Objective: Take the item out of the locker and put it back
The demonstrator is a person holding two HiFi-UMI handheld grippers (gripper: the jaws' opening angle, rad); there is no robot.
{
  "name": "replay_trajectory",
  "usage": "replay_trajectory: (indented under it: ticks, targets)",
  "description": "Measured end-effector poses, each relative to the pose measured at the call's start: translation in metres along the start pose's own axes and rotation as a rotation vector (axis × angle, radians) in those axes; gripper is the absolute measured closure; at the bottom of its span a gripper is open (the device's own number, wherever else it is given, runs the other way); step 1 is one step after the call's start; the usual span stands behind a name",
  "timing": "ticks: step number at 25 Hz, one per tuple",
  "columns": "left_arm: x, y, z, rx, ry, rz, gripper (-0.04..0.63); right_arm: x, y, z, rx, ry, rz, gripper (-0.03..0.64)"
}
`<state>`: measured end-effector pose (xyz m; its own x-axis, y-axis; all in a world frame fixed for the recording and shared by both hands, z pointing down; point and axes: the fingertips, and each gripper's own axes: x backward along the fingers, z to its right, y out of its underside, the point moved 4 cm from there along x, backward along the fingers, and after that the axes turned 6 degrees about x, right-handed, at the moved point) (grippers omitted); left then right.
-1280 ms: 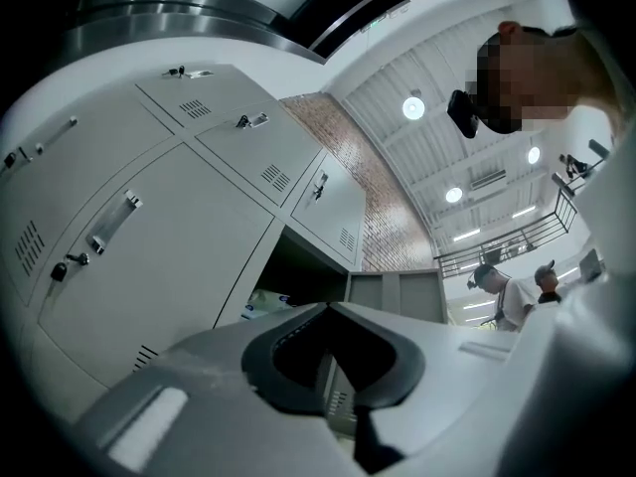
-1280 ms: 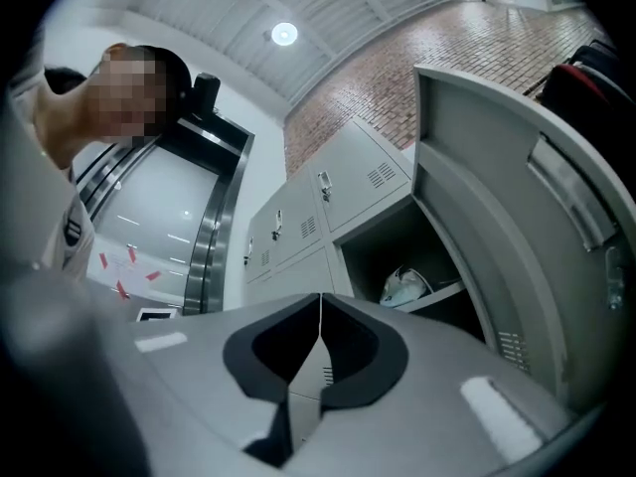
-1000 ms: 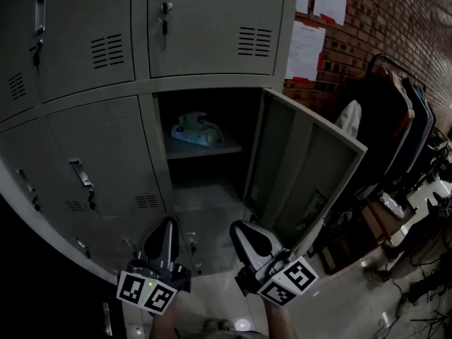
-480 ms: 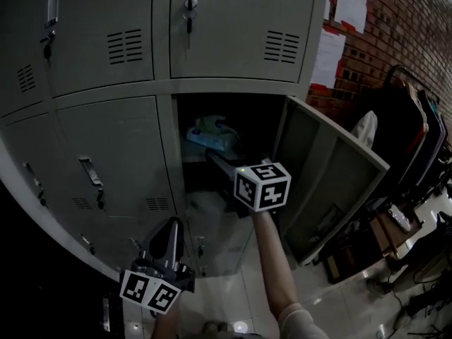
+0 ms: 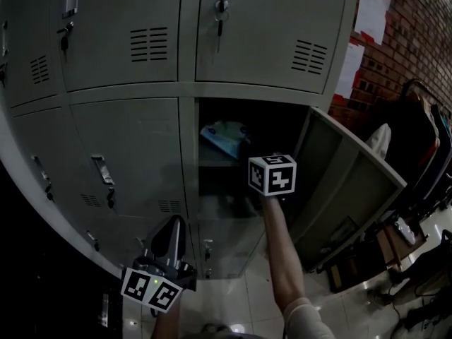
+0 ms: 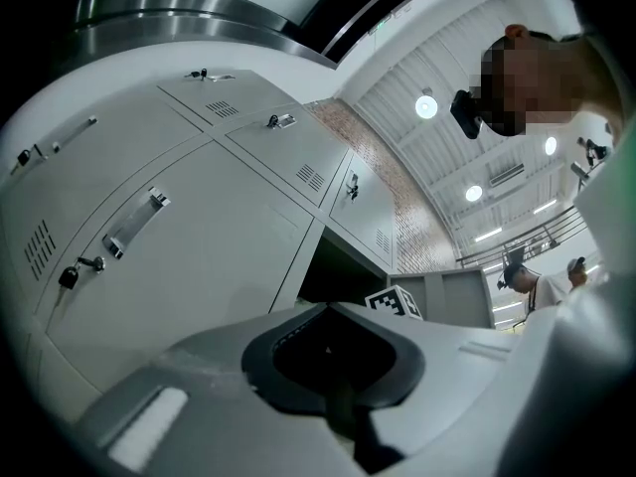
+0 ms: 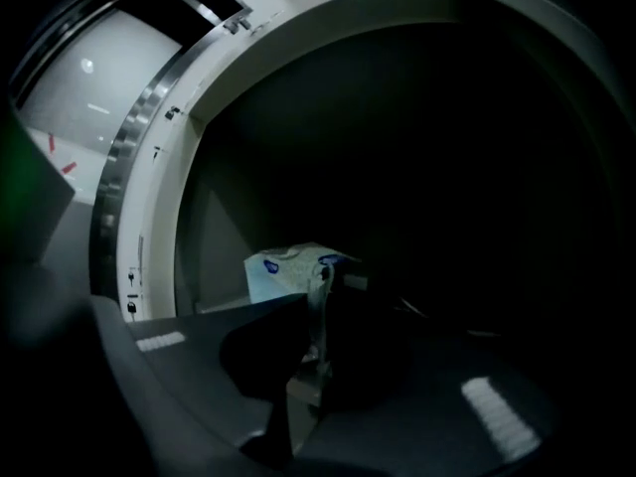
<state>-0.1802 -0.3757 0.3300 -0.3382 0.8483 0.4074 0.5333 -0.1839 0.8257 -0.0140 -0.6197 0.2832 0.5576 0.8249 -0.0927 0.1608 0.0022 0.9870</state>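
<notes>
- Head view: the pale blue tissue pack lies on the shelf inside the open locker. It is beyond and slightly above the tips of your right gripper, which reaches into the opening. Your left gripper hangs low, well apart from the pack, with its fingers pressed together into one taper.
- Left gripper view: the left gripper has its jaws closed on nothing. Past the fingertips you see only locker doors and the dark opening.
- Right gripper view: the tissue pack sits just past the fingertips of the right gripper and a little to their left, not touching. The jaws are drawn together and empty, so you need to spread them before closing in.
- Handling, as a judgement: the pack looks light and soft in slick film. It will likely give and may slip. Take it across its narrow width near the middle, pads flat on both long sides, squeezing gently.
</notes>
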Motion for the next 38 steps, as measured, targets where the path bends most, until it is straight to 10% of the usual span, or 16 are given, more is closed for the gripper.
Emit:
replay_trajectory:
  ticks: [7, 18, 38]
  targets:
    - [0.001, -0.001, 0.002, 0.002, 0.006, -0.003, 0.591, 0.020, -0.008, 0.000, -0.040, 0.042, 0.080, 0.601]
    - [0.015, -0.012, 0.018, -0.100, 0.002, -0.018, 0.591, 0.215, -0.045, -0.077, -0.105, -0.049, 0.516, 0.601]
    - [0.022, -0.001, 0.068, -0.072, 0.102, -0.026, 0.591, 0.284, 0.033, -0.105, -0.198, 0.004, 0.493, 0.600]
